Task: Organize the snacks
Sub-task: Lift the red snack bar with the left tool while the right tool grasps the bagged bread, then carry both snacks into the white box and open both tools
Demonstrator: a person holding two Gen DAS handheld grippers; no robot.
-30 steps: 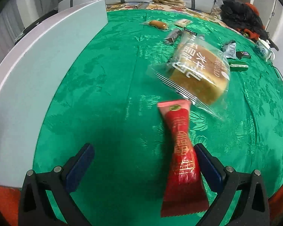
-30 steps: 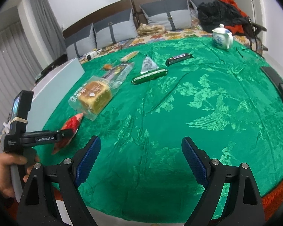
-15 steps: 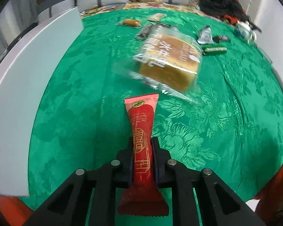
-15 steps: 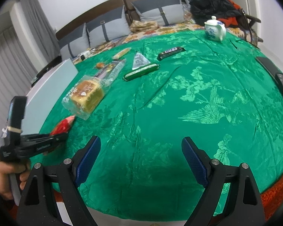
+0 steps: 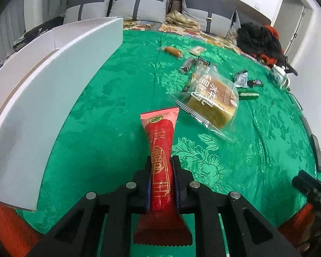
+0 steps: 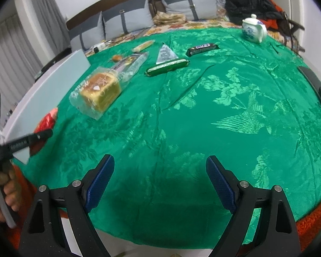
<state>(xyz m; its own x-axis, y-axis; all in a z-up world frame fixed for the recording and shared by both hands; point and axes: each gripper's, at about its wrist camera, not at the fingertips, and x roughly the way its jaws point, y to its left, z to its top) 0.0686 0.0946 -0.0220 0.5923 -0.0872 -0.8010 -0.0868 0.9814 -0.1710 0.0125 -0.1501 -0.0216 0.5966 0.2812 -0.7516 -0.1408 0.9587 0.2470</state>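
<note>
Left wrist view: left gripper (image 5: 161, 184) clenched on the red snack packet (image 5: 160, 160), pads pressing its narrow waist, long axis running straight ahead along the fingers, serrated tail hanging back under the jaws. Packet looks lifted clear of the green table (image 5: 109, 111), though contact at its far tip cannot be told. White box (image 5: 53, 90) just to the left, its wall alongside the packet, open top facing up and away. Probably the destination, so the coming move looks like a short swing left and over that wall. Bagged bread (image 5: 211, 98) ahead and right, well apart from the grip.

Right wrist view: right gripper (image 6: 160, 182) released, jaws wide, nothing between them, hovering over bare cloth at the near edge. Red packet (image 6: 47, 121) far left beside the box, much nearer the left hand (image 6: 2, 190). Green stick (image 6: 167, 66), dark bar (image 6: 202, 48) and bread lying farther out.
</note>
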